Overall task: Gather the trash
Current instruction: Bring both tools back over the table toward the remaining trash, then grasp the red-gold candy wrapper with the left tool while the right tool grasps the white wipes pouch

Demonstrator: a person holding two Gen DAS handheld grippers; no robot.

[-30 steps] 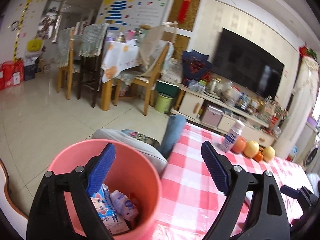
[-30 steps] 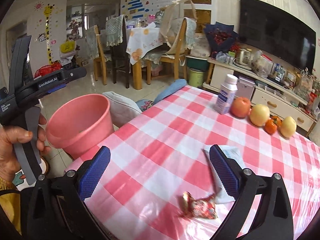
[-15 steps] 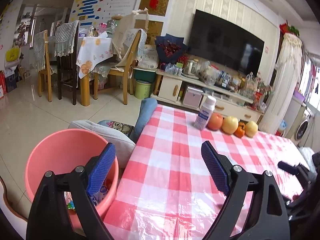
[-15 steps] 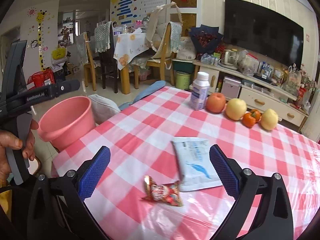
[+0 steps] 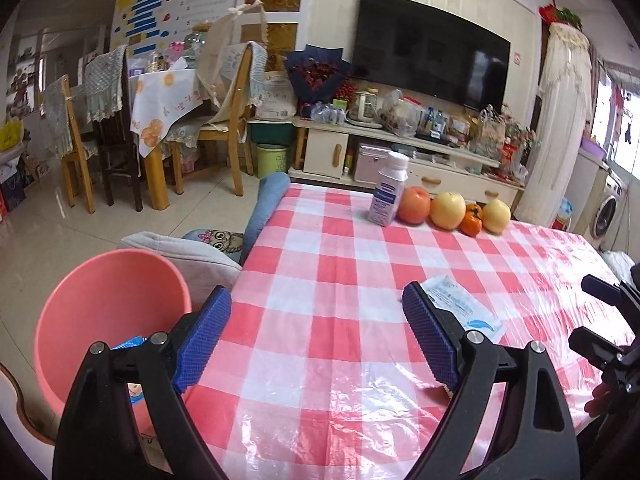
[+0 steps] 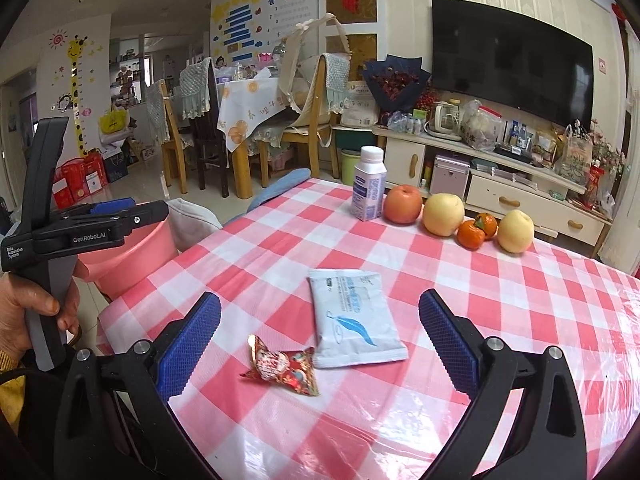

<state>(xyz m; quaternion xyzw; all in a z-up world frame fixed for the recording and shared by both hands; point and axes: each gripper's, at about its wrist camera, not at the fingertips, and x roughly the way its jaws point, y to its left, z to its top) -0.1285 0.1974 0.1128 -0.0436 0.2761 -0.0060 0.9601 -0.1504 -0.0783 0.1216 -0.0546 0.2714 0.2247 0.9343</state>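
Observation:
A white and blue wet-wipe packet [image 6: 354, 318] and a crumpled red snack wrapper [image 6: 282, 366] lie on the red-checked tablecloth [image 6: 520, 304]. My right gripper [image 6: 318, 346] is open and empty, just in front of both. The packet also shows in the left wrist view [image 5: 460, 308], partly behind a finger. My left gripper [image 5: 316, 336] is open and empty at the table's left edge. A pink bucket [image 5: 100, 300] stands beside the table with trash inside; it also shows in the right wrist view [image 6: 128, 256].
A white bottle [image 6: 368, 190], an apple [image 6: 403, 210], two yellow pears [image 6: 443, 214] and small oranges [image 6: 476, 230] line the table's far edge. A grey cushion [image 5: 188, 254] lies past the bucket. Chairs, a dining table and a TV cabinet stand behind.
My left gripper has swung right, from over the bucket to the table edge. My right gripper has pulled back, so both pieces of trash now lie between its fingers.

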